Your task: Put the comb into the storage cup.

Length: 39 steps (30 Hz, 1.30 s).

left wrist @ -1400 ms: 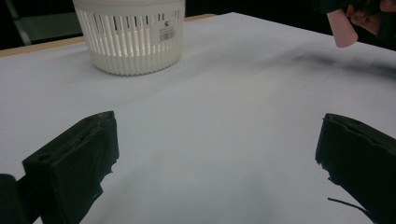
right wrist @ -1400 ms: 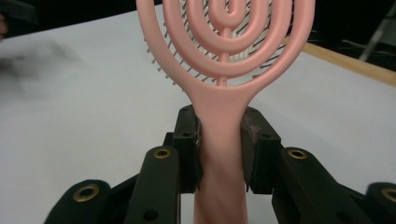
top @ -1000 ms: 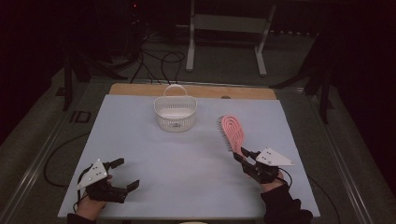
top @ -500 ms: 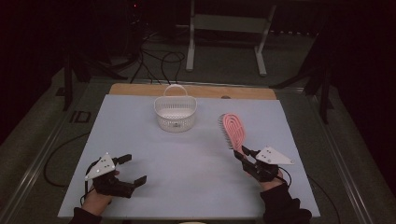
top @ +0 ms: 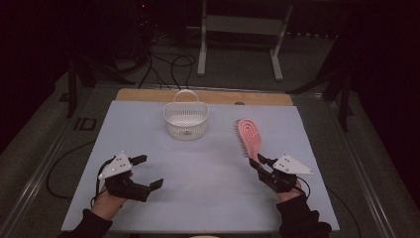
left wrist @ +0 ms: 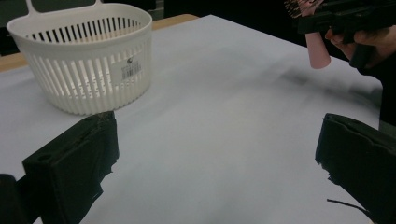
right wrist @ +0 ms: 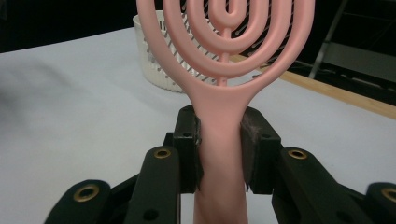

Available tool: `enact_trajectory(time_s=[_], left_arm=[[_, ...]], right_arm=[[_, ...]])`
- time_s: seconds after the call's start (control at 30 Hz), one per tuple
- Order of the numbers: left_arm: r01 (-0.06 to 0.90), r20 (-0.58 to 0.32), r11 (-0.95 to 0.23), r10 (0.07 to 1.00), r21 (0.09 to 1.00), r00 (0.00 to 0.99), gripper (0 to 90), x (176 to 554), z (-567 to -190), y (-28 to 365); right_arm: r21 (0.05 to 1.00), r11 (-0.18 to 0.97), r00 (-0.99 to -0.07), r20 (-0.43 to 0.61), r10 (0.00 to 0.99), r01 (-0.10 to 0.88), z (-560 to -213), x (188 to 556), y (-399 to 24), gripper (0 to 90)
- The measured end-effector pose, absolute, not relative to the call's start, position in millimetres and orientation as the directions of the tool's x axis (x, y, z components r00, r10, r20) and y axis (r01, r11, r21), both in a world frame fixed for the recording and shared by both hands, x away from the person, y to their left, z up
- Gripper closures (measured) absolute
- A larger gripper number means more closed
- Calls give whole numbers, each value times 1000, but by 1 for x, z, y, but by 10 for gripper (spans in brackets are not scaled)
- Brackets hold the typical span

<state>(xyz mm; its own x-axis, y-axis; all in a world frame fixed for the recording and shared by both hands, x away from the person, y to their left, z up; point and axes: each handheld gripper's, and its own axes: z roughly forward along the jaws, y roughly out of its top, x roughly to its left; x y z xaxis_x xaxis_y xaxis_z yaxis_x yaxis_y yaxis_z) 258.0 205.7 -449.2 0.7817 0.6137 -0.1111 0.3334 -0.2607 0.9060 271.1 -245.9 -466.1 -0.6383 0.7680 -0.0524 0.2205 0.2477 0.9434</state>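
A pink hairbrush with an open spiral head is held up off the pale sheet at the right, bristles facing left. My right gripper is shut on its handle, both pads pressing its sides. A white slotted basket with a loop handle stands at the back middle of the sheet. My left gripper hovers at the front left, jaws wide open with nothing between them. In the left gripper view the basket is ahead at the left and the brush handle hangs at the upper right.
The pale sheet covers a wooden table whose back edge shows. Behind the table stand a white metal frame and loose cables on the dark floor. A wide bare stretch of sheet lies between the grippers.
My left gripper has risen and shifted right toward the middle of the sheet, still open. The right gripper and the brush have stayed put.
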Motion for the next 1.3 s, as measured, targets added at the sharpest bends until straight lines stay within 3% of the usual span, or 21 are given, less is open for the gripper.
enact_trajectory(time_s=[0.5,1.3], left_arm=[[319,-98,-277,596,906,797,2,276,-412,182],[366,-168,-269,554,891,816,1,308,-359,121]], right_arm=[[945,234,-648,-33,761,227,-465,271,-245,706],[948,226,-649,-26,761,226,-464,272,-244,707]])
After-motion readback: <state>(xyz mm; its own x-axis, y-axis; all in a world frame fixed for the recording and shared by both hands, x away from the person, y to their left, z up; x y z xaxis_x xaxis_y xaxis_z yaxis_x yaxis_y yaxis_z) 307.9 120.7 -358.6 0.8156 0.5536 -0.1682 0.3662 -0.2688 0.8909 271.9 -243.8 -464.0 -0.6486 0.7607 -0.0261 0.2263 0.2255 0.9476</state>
